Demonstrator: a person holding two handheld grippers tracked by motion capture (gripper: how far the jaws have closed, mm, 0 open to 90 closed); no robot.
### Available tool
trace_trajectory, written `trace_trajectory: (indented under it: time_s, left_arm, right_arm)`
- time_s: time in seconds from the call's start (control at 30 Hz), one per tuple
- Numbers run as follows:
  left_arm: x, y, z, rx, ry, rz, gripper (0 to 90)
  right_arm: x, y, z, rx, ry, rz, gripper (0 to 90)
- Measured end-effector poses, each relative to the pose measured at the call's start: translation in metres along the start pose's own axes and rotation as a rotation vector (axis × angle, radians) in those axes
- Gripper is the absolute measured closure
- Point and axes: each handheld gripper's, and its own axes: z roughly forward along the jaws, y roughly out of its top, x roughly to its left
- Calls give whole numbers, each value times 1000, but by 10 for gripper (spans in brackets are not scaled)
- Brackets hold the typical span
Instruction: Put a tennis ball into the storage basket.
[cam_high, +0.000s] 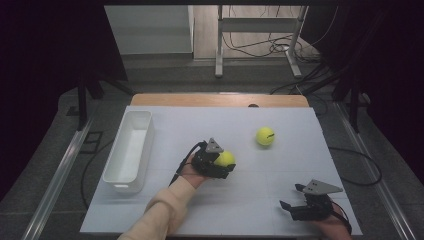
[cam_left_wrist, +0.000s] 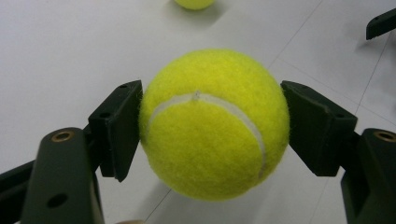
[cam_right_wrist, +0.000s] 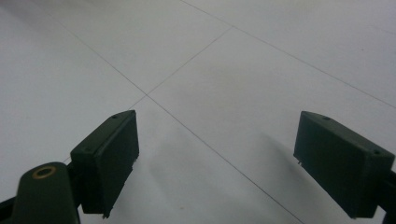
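The left gripper (cam_high: 223, 162) sits near the middle of the white table (cam_high: 280, 165), and its two black jaws are closed on a yellow tennis ball (cam_high: 225, 158), one pad pressed against each side of it. In the left gripper view the ball (cam_left_wrist: 214, 123) fills the gap between the jaws, its white seam curving across the front, and it appears lifted a little off the table, with a shadow on the surface beneath it. A cream sleeve (cam_high: 162, 210) leads from the bottom edge up to the hand holding this gripper. A second tennis ball (cam_high: 265, 136) lies on the table beyond the held ball and to its right, well apart from it; its lower edge shows at the top of the left gripper view (cam_left_wrist: 194, 3). A long white bin (cam_high: 128, 150) stands to the left of the left gripper, near the table's left edge. The right gripper (cam_high: 295, 197) rests low near the right front corner of the table, far from both balls. Its jaws stand wide apart with nothing between them, and bare table with thin lines lies ahead of them (cam_right_wrist: 219, 154).
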Motion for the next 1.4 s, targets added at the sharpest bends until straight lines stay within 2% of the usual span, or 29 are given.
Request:
trace_trajectory:
  time_s: [0.27,0.5,0.8,1.1,1.4]
  left_arm:
    - [-1,0,0,2,3,1,259]
    - [-1,1,-2,-22,8,-6,260]
    - [-6,10,0,-37,-10,9,263]
    - [-3,11,-1,-43,-4,1,263]
    - [3,14,-13,-79,11,-14,264]
  right_arm:
    - [0,0,1,7,-10,2,151]
    - [1,0,1,10,-12,2,150]
    - [0,0,0,3,-11,8,150]
    - [1,1,0,-4,-7,7,149]
    - [0,1,-1,-6,-7,8,149]
